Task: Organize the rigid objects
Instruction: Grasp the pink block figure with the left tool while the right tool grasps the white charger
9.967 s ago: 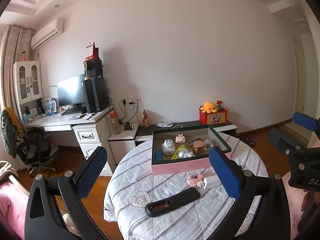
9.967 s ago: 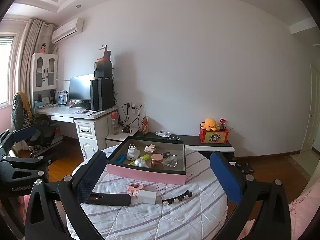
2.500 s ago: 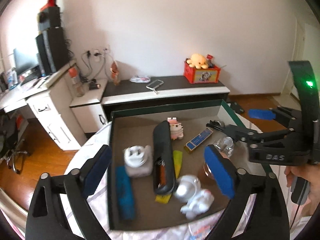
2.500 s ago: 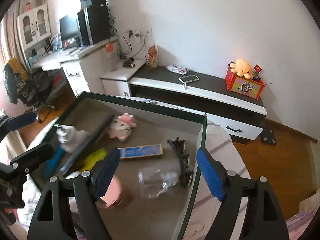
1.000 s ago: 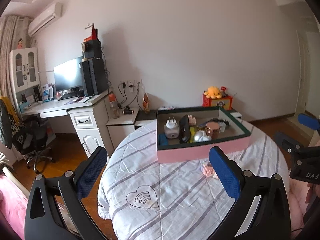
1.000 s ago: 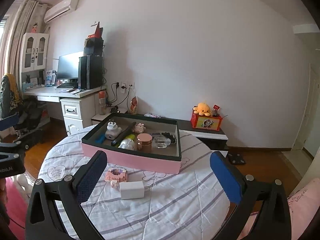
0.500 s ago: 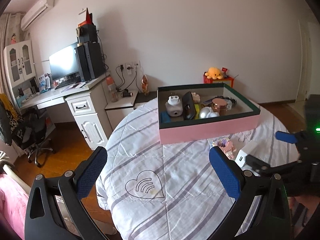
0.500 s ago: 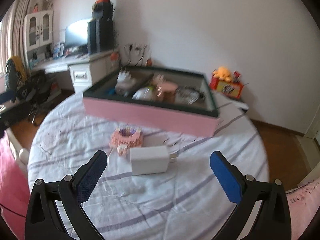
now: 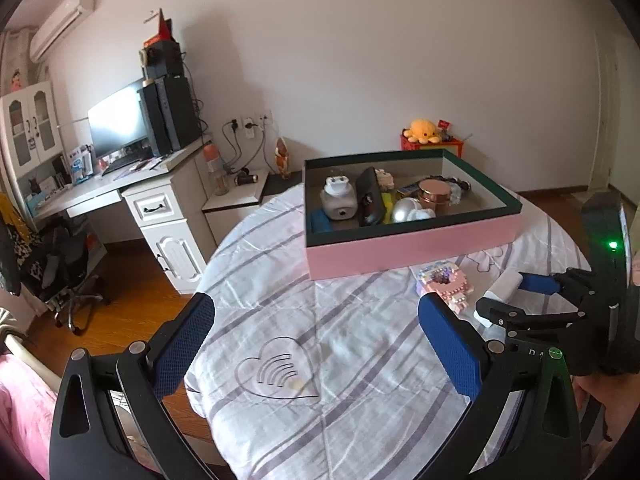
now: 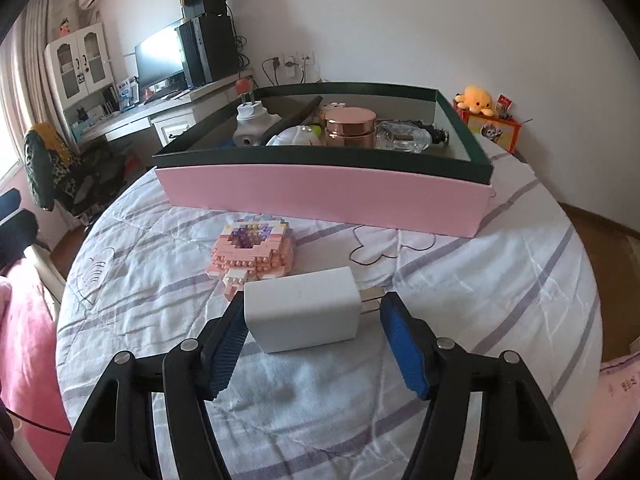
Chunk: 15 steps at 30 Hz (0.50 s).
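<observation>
The right gripper (image 10: 312, 340) is closing its blue-padded jaws around the white rectangular wall charger (image 10: 302, 314) lying on the striped white quilted tablecloth (image 10: 480, 300), left pad against the charger's end, right pad just off its metal prongs, so no grip yet. Just behind the charger sits the pink toy-brick block model (image 10: 252, 250), and beyond that the pink box with a dark green rim (image 10: 320, 188) (packed with a rose-gold jar, a clear bottle, other bits). Off to the side the left gripper (image 9: 316, 340) hangs over bare cloth, jaws spread wide and empty.
</observation>
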Tool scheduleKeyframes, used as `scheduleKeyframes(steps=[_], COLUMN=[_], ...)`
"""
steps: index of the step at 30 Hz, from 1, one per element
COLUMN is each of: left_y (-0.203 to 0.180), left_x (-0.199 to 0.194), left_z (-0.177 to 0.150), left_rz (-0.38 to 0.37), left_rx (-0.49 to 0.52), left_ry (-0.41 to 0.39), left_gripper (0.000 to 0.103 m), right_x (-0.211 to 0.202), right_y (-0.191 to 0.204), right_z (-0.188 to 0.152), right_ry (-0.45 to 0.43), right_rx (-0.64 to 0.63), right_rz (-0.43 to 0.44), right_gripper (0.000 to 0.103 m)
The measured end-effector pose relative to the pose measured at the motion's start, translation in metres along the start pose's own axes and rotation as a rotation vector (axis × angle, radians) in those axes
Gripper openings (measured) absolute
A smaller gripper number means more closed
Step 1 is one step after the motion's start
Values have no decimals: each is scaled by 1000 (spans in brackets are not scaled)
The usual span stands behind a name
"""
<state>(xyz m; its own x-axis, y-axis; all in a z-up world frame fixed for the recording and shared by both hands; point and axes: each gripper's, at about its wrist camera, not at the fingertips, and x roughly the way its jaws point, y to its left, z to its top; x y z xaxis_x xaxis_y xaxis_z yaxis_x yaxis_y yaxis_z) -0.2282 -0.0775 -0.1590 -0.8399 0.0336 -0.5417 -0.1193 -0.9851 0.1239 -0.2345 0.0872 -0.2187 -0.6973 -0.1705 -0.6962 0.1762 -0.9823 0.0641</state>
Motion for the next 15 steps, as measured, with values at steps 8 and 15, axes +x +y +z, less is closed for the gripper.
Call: scheduleKeyframes(steps=[8,15], left_y=[-43,-81], left_x=[32,69], left_z=[-3,-12], left_rz=[-70,-102], left_rx=[42,82], left_ry=[74,167], left_gripper=[103,103], right_x=[-8,-11], right_y=[-24,-53], right_z=[-7,-11], right_ry=[-9,-21], right_rx=[20,70], right_rz=[-58,-82], right_gripper=[67,67])
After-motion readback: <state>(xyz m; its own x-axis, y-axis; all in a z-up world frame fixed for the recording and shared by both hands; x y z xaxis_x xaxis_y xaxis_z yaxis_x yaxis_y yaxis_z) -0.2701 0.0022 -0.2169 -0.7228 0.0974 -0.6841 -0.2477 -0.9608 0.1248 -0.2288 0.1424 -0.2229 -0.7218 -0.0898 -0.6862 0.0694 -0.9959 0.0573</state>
